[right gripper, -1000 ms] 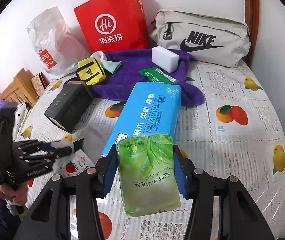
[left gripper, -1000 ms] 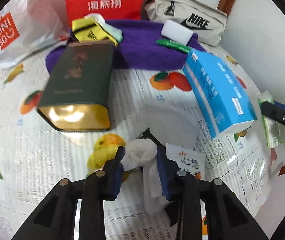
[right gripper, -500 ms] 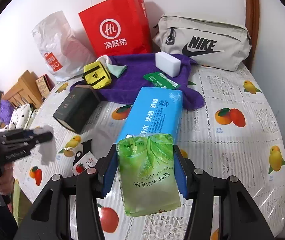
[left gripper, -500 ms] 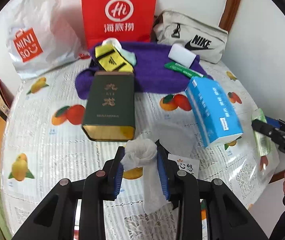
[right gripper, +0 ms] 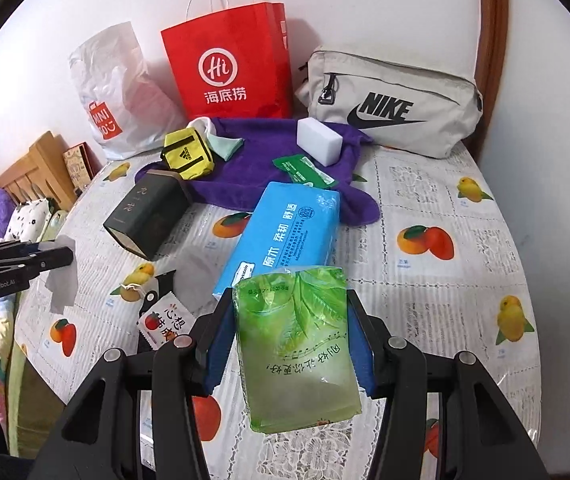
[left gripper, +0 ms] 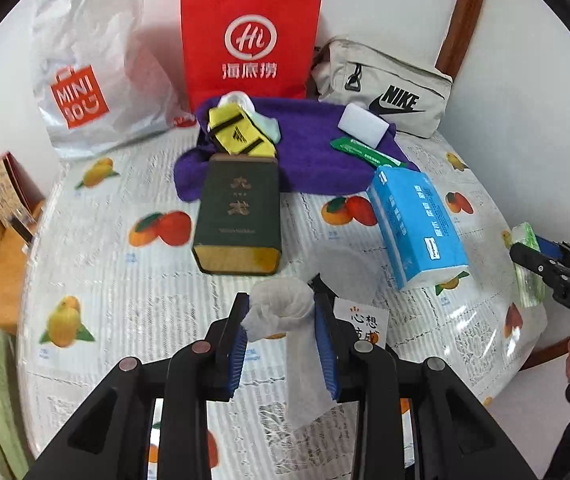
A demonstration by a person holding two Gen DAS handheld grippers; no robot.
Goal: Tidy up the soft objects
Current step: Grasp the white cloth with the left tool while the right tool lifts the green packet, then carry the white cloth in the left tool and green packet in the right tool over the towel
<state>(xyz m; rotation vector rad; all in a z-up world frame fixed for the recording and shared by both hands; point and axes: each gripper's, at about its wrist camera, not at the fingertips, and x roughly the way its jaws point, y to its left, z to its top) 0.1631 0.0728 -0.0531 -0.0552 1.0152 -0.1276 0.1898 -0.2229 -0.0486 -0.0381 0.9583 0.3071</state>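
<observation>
Holding two soft things up off the bench [left gripper: 117,280] at once, I am gripping a crumpled white tissue [left gripper: 283,312] in my left tool [left gripper: 281,332], its blue pads clamped on the wad while a loose tail is hanging down below them, and I am pinching a green tissue pack [right gripper: 297,344] across its width in my right tool [right gripper: 291,340], its long axis running along the fingers toward me. Everything else is lying ahead of both tools: the purple towel [left gripper: 317,160] is spreading at the far edge by the red paper bag [left gripper: 251,40], with the white sponge [left gripper: 363,125] and yellow pouch [left gripper: 239,136] resting on it, and the blue tissue box [right gripper: 285,232] is sitting just beyond my right tool, nearer that hand than the left. Compared with a second ago, both tools are sitting higher, so more of the bench and the bags is showing, and both grips are unchanged
</observation>
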